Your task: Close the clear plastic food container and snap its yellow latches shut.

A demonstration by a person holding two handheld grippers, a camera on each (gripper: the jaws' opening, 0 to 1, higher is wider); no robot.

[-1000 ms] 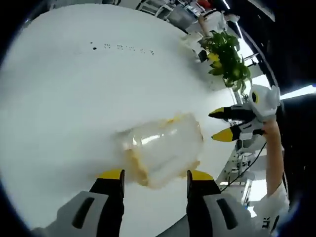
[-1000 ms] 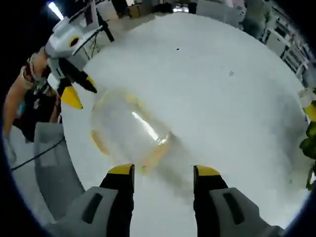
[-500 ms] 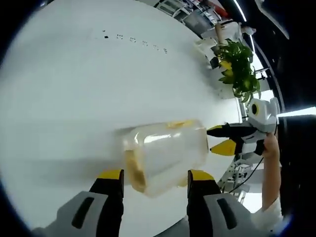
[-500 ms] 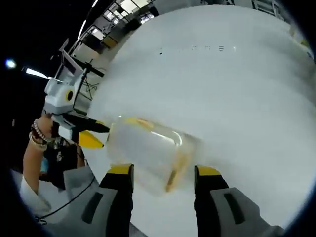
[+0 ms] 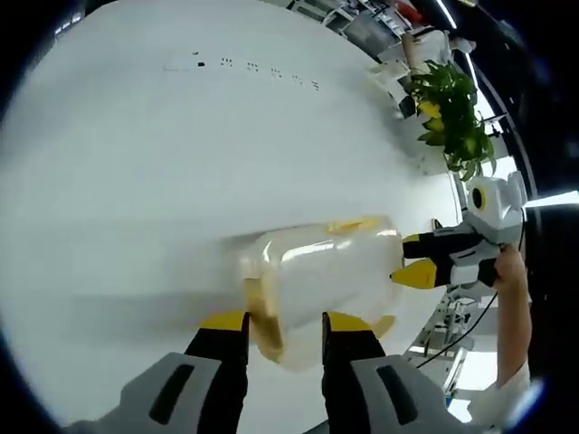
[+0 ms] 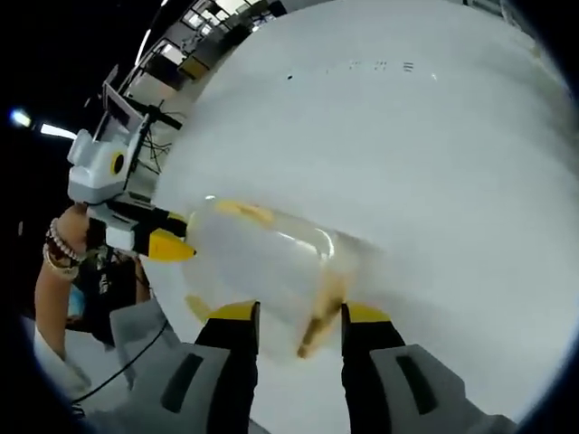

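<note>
Spanning both views, a white counter (image 5: 136,163) carries a clear container (image 5: 317,276) with yellow latches (image 5: 262,312), lying near its edge beyond a leafy plant (image 5: 452,113). The left gripper (image 5: 282,323) has its fingers narrowed around one latched end; the right gripper (image 6: 298,312) likewise closes its fingers on the opposite end.

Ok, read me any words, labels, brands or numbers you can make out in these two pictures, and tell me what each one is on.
None can be read.
Table: a row of small dark marks near its far edge, too small and blurred to tell whether they are text.
Container: clear with yellow latches, no label or print visible.
Left tongs and right tongs: no lettering visible.
Plant: no sign or tag legible.
</note>
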